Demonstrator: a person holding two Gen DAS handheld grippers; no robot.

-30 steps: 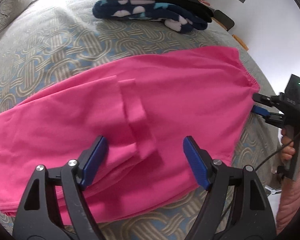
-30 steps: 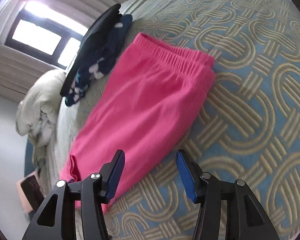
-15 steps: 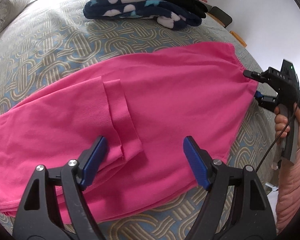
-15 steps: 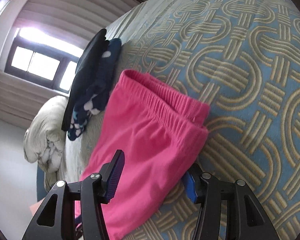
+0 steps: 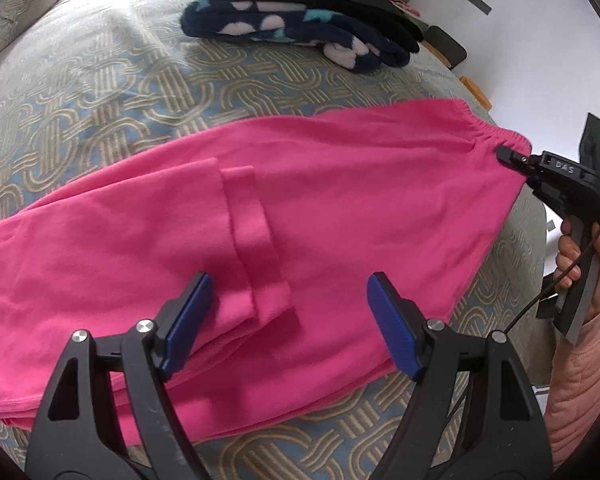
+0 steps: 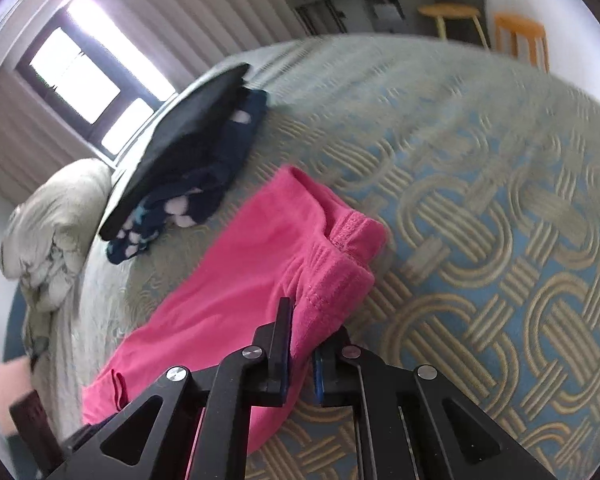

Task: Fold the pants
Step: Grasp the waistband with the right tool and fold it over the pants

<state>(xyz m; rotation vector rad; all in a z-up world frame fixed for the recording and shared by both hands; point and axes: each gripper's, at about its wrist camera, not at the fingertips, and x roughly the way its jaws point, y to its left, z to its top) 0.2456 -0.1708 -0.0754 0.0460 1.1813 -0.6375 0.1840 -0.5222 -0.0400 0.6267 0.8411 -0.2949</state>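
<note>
The pink pants [image 5: 340, 216] lie spread across the patterned bedspread [image 5: 100, 92], one cuffed leg end folded back over the middle. The left tongs [image 5: 288, 320] hover just above that cuff with both blue pads wide apart, holding nothing. The right tongs [image 6: 300, 356] are clamped on the elastic waistband [image 6: 340, 264] at the near corner, which bunches up between the pads. Beyond the pants sits a pile of dark spotted fleece clothing [image 5: 292, 32], and a crumpled pale duvet [image 6: 48, 232] lies near the window
</note>
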